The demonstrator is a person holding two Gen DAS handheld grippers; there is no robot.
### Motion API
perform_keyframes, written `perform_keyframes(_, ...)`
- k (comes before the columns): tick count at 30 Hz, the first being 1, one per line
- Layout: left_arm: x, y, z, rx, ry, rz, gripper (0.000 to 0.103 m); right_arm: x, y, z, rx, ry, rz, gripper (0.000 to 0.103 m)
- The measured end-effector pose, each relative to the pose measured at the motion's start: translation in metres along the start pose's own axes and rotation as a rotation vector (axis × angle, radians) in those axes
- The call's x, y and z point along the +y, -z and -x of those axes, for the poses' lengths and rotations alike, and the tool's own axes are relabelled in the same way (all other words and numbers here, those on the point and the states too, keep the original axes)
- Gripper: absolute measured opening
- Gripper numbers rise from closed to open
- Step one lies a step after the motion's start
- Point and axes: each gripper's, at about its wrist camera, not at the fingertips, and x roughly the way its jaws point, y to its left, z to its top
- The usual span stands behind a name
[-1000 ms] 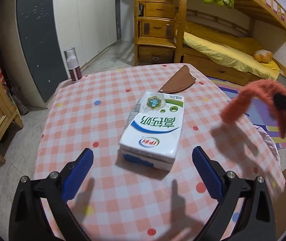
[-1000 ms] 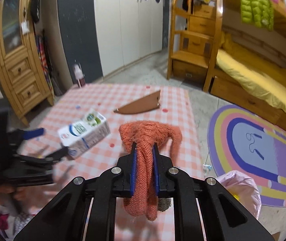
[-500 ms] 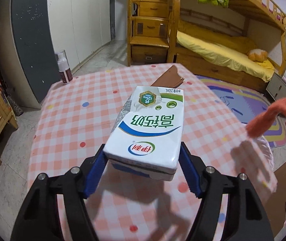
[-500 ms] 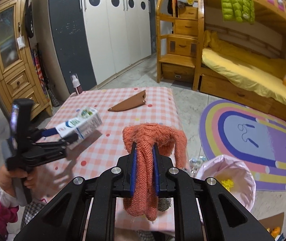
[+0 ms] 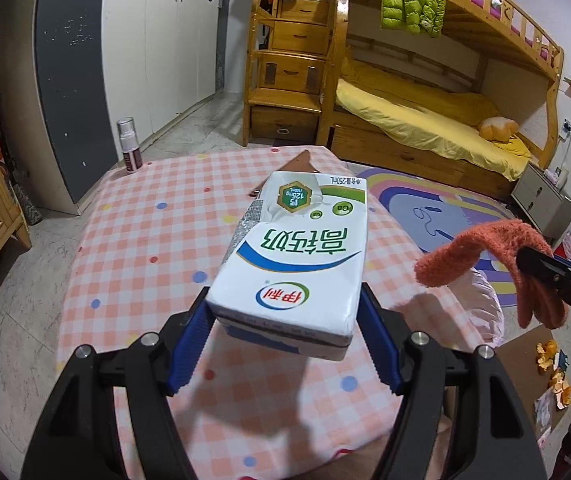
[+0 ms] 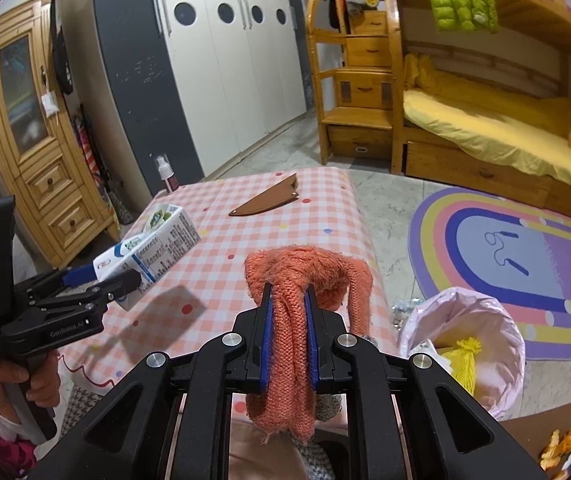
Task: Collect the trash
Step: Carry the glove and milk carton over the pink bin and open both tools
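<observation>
left wrist view: the left gripper (image 5: 285,344) is clamped on the milk carton (image 5: 295,260), lifted off the checked desk (image 5: 145,240), long axis running straight ahead. right wrist view: the right gripper (image 6: 288,336) is pinching an orange knit glove (image 6: 297,292), and the pink-lined bin (image 6: 465,344) sits on the floor just right and below it, past the desk edge, so i'd guess the right hand's nearer with open room to drop.
</observation>
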Motion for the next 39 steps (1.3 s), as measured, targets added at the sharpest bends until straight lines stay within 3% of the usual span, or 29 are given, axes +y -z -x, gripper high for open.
perform_keyframes(11,-0.086,0.004,-0.010,0.015,0.128,-0.160,0.069,-0.059,0.025,0.036,-0.028,0.124,-0.100,0.015)
perform_keyframes(19,-0.134,-0.003,-0.023,0.015,0.185,-0.246,0.069,-0.123,0.039,0.024,0.040,0.275,-0.176,0.016)
perform_keyframes(22,-0.142,-0.004,-0.030,0.024,0.193,-0.259,0.069,-0.147,0.039,0.007,0.063,0.311,-0.203,0.021)
perform_keyframes(24,-0.150,-0.004,-0.033,0.031,0.195,-0.265,0.069,-0.159,0.037,-0.005,0.090,0.335,-0.219,0.041)
perform_keyframes(25,-0.153,-0.004,-0.035,0.034,0.196,-0.268,0.069,-0.167,0.037,-0.009,0.105,0.354,-0.230,0.060)
perform_keyframes(26,-0.157,-0.004,-0.036,0.038,0.198,-0.272,0.069,-0.171,0.037,-0.011,0.108,0.367,-0.238,0.066)
perform_keyframes(32,-0.178,-0.003,-0.053,0.066,0.223,-0.305,0.069,-0.182,0.040,0.006,0.045,0.341,-0.276,0.069)
perform_keyframes(39,-0.228,0.001,-0.080,0.097,0.288,-0.373,0.069,-0.197,0.050,0.039,-0.024,0.336,-0.335,0.069)
